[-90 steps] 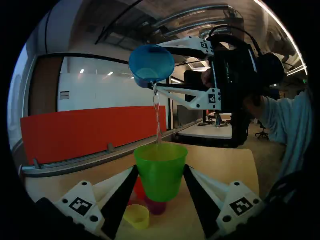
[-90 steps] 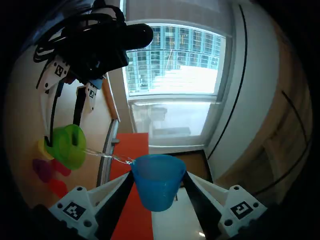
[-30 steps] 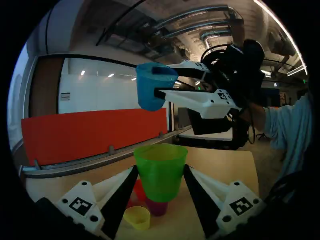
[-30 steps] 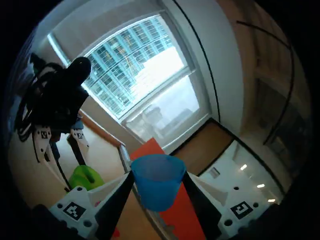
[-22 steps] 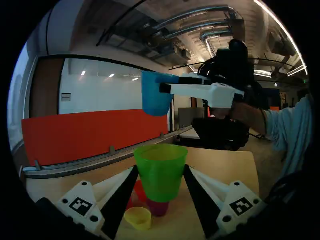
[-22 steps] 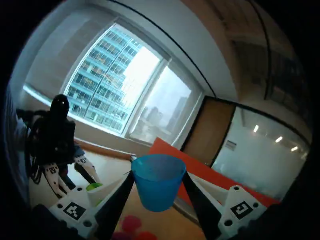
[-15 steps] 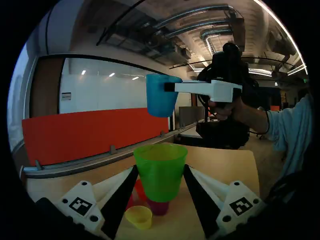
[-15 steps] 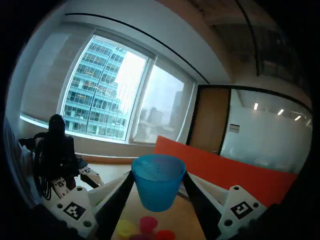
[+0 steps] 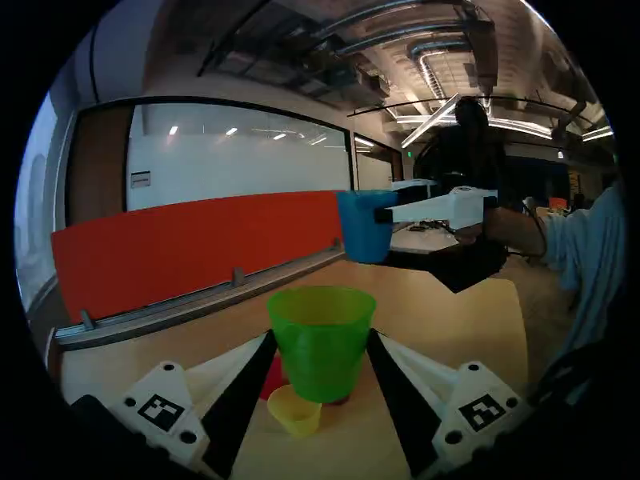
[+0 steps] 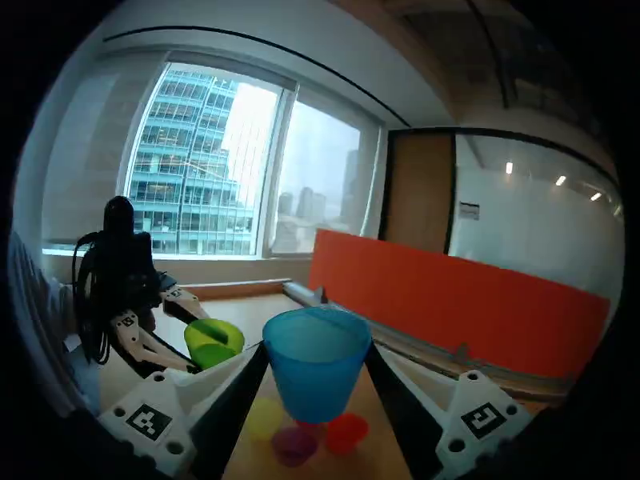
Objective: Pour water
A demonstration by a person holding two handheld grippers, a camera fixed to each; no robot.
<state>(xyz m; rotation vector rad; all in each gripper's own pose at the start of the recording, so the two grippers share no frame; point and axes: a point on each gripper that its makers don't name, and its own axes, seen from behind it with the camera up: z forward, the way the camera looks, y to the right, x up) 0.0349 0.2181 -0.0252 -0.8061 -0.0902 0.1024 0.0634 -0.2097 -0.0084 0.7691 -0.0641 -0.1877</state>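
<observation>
In the left gripper view my left gripper (image 9: 320, 364) is shut on a green cup (image 9: 321, 340), held upright above the table. Farther off at the right, the right gripper (image 9: 382, 218) holds a blue cup (image 9: 365, 226) upright over the table, a hand behind it. In the right gripper view my right gripper (image 10: 315, 376) is shut on that blue cup (image 10: 315, 370), upright and level. The left gripper (image 10: 192, 340) with the green cup (image 10: 213, 342) shows at the left. No water stream is visible.
Small cups lie on the wooden table (image 9: 448, 320): a yellow one (image 9: 294, 409) and a red one (image 9: 274, 378) under the green cup; yellow (image 10: 264, 418), purple (image 10: 293, 445) and red (image 10: 346, 432) ones below the blue cup. An orange partition (image 10: 456, 312) runs along the table's far edge.
The blue cup has gone from tilted and pouring into the green cup to upright, and it has come down and away to the right. The green cup has stayed in the left gripper.
</observation>
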